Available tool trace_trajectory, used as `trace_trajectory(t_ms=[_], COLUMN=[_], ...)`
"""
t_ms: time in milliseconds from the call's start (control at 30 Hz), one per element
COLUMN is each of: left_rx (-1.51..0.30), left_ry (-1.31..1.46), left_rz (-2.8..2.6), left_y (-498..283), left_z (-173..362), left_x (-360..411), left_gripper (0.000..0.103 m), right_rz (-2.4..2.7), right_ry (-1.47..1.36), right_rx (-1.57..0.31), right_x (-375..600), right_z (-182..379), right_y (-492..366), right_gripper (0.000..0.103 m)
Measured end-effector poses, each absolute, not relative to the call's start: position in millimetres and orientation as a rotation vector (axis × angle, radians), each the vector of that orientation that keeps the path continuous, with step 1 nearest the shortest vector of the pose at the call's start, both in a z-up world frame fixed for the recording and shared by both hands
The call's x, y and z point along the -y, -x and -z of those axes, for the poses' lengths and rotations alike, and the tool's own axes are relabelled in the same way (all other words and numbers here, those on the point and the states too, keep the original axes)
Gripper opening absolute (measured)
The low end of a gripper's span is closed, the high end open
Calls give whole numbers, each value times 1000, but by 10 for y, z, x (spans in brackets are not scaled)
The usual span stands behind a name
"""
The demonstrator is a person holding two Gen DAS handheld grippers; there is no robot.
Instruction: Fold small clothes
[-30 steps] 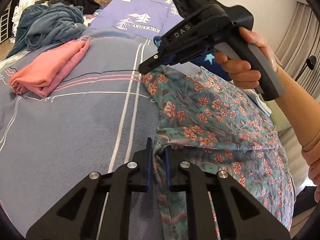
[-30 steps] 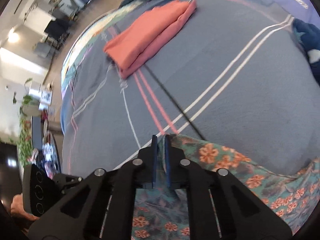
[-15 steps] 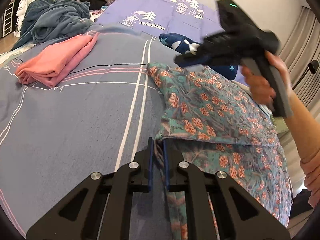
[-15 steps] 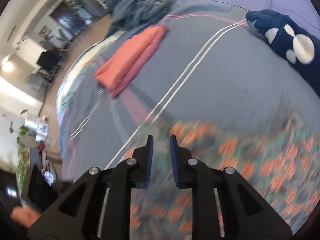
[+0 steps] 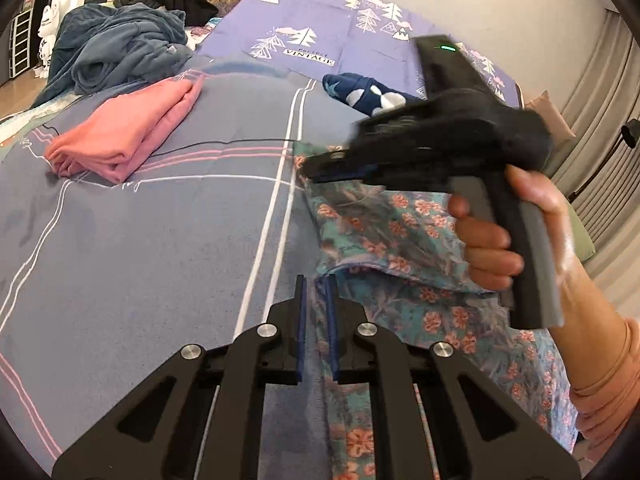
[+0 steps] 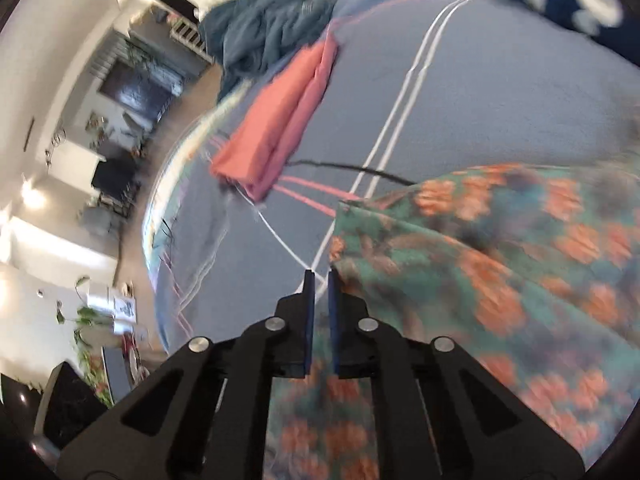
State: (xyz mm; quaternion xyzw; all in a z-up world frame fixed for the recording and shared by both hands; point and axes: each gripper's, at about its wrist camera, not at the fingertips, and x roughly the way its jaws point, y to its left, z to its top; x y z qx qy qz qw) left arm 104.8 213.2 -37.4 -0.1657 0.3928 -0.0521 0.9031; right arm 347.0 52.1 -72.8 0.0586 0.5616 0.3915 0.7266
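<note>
**Gripper pair at the floral garment's edge, one corner pinned, one corner being retaken**

Left gripper [image 5: 317,312] is clamped on the hem of the floral garment [image 5: 400,240], a strip of teal-and-orange cloth running up between its blue pads, and it anchors that near corner against the bed [image 5: 140,248]. From this gripper the garment spreads ahead and to the right, its long axis running away along the white double stripe in the bedspread, with a folded flap lying across it just in front of the tips.

Right gripper [image 6: 319,300], carried in the person's hand [image 5: 500,236], sits at the garment's far left corner. Its jaws have just been closing and now stand nearly together; in its own blurred view the cloth edge lies just right of the tips and under the fingers, and I cannot tell whether any fabric is actually caught between the pads.

That far corner is the point the next fold probably depends on, and the right gripper is plainly the nearer one to it.

Beyond and left of both grippers lies a folded pink garment [image 5: 124,136], well apart from the floral one. A navy spotted piece [image 5: 368,94] lies ahead. No containers are in view.
</note>
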Motion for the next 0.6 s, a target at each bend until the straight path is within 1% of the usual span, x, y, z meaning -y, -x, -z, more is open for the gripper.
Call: trace_trajectory(t_ms=[33, 67, 100, 133, 167, 233, 267, 300, 333, 367, 400, 433, 500, 533, 600], left_rx=[-800, -781, -746, -711, -694, -696, -729, -768, -833, -899, -905, -882, -886, -884, -876], left_ry=[338, 332, 324, 307, 295, 291, 288, 269, 221, 167, 153, 177, 211, 212, 199], left_rz=[117, 131, 154, 191, 215, 274, 336, 338, 276, 194, 163, 177, 151, 135, 120], left_y=[-1039, -1038, -1059, -1107, -1161, -1324, -1482, -1592, -1715, -1812, -1838, -1817, -1803, -1785, -1714], left_z=[327, 259, 161, 71, 20, 15, 90, 188, 345, 516, 664, 645, 580, 553, 499], left_x=[-2119, -2107, -2082, -2036, -1977, -1879, -1799, -1749, -1701, -1677, -1689, -1730, -1813, -1826, -1789], left_gripper=[10, 10, 11, 13, 17, 20, 22, 22, 22, 20, 21, 21, 21, 21, 21], right_rz=[-845, -816, -760, -694, -600, -371, -256, -147, -116, -103, -110, -109, -83, -86, -119], right_ry=[-106, -82, -66, -58, -58, -87, -124, -203, -256, -347, -403, -441, -463, -458, -457], right_rx=[-1208, -1171, -1119, -1075, -1034, -966, -931, -906, -909, -929, -948, -965, -987, -984, -957], right_x=[-402, -260, 13, 281, 572, 1125, 1435, 1889, 2111, 2466, 2683, 2847, 3085, 3142, 3131], right_z=[655, 573, 460, 379, 332, 272, 266, 289, 326, 395, 454, 519, 641, 678, 682], right_y=[-3416, -3353, -3273, -3199, -3104, -2977, -2892, -2767, -2692, -2578, -2503, -2420, -2266, -2205, -2127], right_gripper=[15, 26, 31, 42, 53, 64, 65, 66, 64, 57, 52, 45, 41, 33, 33])
